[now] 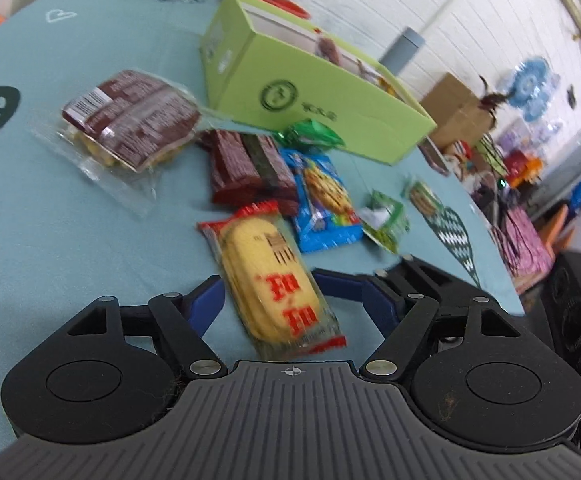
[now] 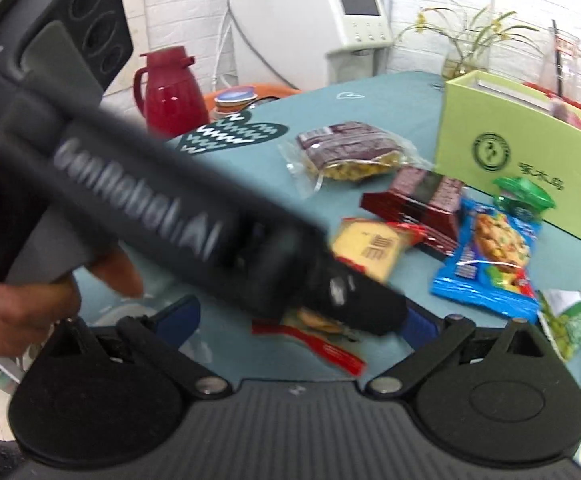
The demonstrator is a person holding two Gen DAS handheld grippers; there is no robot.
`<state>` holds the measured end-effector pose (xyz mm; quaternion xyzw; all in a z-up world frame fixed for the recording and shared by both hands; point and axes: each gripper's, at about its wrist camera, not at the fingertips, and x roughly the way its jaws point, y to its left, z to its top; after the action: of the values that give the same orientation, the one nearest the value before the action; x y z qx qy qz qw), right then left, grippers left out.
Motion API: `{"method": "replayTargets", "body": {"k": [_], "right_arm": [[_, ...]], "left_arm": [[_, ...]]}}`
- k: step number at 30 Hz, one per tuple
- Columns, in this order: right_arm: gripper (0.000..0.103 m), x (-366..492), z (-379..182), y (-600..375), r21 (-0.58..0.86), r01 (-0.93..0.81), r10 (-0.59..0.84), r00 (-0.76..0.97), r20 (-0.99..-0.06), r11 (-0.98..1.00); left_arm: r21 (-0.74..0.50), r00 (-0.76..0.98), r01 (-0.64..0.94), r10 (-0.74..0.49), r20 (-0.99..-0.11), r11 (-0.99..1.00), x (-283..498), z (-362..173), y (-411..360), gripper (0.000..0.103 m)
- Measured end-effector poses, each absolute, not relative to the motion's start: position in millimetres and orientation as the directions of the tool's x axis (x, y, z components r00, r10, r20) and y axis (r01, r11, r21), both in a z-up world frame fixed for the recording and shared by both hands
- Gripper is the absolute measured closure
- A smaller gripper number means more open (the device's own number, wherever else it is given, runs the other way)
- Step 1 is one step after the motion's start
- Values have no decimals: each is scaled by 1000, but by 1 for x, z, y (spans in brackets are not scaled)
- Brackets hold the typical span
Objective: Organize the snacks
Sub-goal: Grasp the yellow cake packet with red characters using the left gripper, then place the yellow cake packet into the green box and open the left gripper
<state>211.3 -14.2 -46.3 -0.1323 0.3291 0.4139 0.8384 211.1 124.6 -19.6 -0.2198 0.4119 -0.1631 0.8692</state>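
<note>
Straddling a yellow biscuit packet (image 1: 274, 280) on the tabletop (image 1: 50, 220), the wide-spread left claw (image 1: 286, 292) lines up a grasp, bound for the green box (image 1: 310, 96).

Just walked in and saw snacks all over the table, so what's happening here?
A person is sorting snacks with two handheld grippers. The left gripper is open around a yellow cake packet lying on the teal tablecloth, not yet gripped. The right gripper is open and empty. Other packets lie loose beside the green box.
</note>
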Motion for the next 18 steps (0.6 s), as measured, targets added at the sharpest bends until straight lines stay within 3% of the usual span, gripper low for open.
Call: {"method": "replayTargets", "body": {"k": [5, 7, 8, 9, 11, 18], "right_arm": [[5, 222, -47, -17, 87, -746, 617, 473, -629, 660], [17, 219, -50, -16, 39, -735, 590, 511, -626, 677], [35, 216, -48, -16, 6, -733, 577, 531, -621, 681], [40, 214, -47, -18, 2, -730, 576, 537, -616, 683], [52, 215, -45, -24, 8, -722, 573, 543, -614, 692], [53, 216, -22, -48, 38, -697, 585, 569, -578, 716]], "left_arm": [[-478, 601, 59, -413, -684, 877, 228, -18, 121, 43], [-431, 606, 79, -387, -695, 899, 227, -18, 115, 48], [-401, 614, 92, -369, -698, 912, 224, -18, 112, 57], [-413, 612, 110, -389, -689, 904, 223, -18, 113, 69], [-420, 602, 103, -393, -695, 901, 223, -19, 112, 73], [-438, 644, 128, -410, -645, 890, 224, 10, 101, 74]]}}
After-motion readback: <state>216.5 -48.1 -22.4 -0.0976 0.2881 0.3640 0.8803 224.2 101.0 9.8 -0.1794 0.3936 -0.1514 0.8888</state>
